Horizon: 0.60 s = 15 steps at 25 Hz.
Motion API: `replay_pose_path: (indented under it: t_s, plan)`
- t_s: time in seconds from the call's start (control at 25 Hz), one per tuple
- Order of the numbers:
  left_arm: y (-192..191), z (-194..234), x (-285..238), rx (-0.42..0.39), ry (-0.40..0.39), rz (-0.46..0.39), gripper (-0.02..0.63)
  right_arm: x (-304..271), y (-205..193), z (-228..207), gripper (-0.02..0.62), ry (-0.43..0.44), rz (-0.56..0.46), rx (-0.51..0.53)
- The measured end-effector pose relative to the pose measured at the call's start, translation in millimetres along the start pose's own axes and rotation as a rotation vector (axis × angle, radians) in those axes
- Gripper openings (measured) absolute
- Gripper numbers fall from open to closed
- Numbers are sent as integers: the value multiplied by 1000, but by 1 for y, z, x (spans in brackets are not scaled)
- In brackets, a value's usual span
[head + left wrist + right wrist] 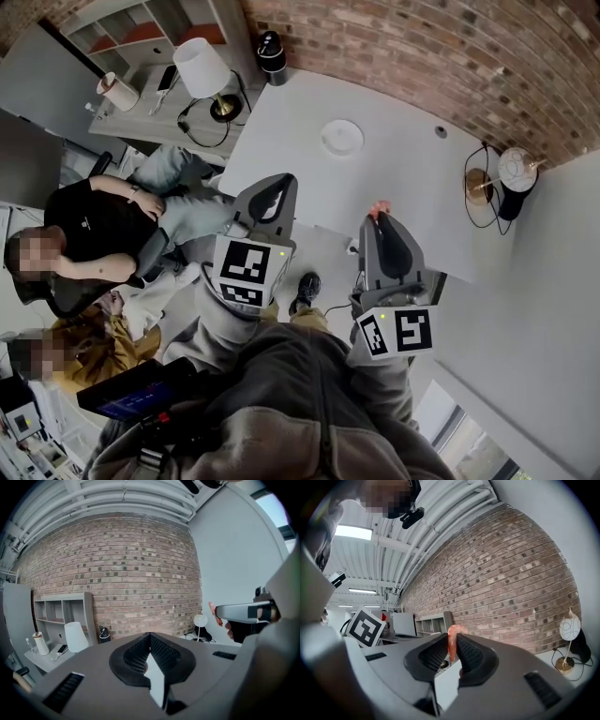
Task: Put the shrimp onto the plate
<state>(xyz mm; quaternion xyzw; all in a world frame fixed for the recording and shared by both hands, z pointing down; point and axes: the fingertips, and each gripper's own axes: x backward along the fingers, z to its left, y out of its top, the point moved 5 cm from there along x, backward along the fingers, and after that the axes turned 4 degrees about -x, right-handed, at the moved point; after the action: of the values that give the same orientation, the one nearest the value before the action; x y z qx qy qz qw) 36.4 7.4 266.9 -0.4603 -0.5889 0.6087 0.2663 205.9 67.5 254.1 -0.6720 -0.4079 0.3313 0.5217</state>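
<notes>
An orange-pink shrimp is pinched between the jaws of my right gripper, its curled end sticking up above them. From the head view the shrimp shows as a pink tip at the front of the right gripper, held above the near edge of the white table. A small round white plate lies farther back on that table. My left gripper is shut with nothing between its jaws; it hovers off the table's left edge.
A globe lamp with cables stands at the table's right end. A black speaker and a white lamp sit at the back left. Two seated people are on the left, near a shelf unit.
</notes>
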Motion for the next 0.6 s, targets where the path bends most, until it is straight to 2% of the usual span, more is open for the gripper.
replay_pose_path:
  t_s: [0.36, 0.6]
  plan:
    - [4, 22, 4, 31, 29, -26, 5, -20, 4, 17, 57, 33, 13, 36]
    - [0, 52, 0, 62, 57, -7, 5, -52, 9, 14, 57, 42, 31, 37]
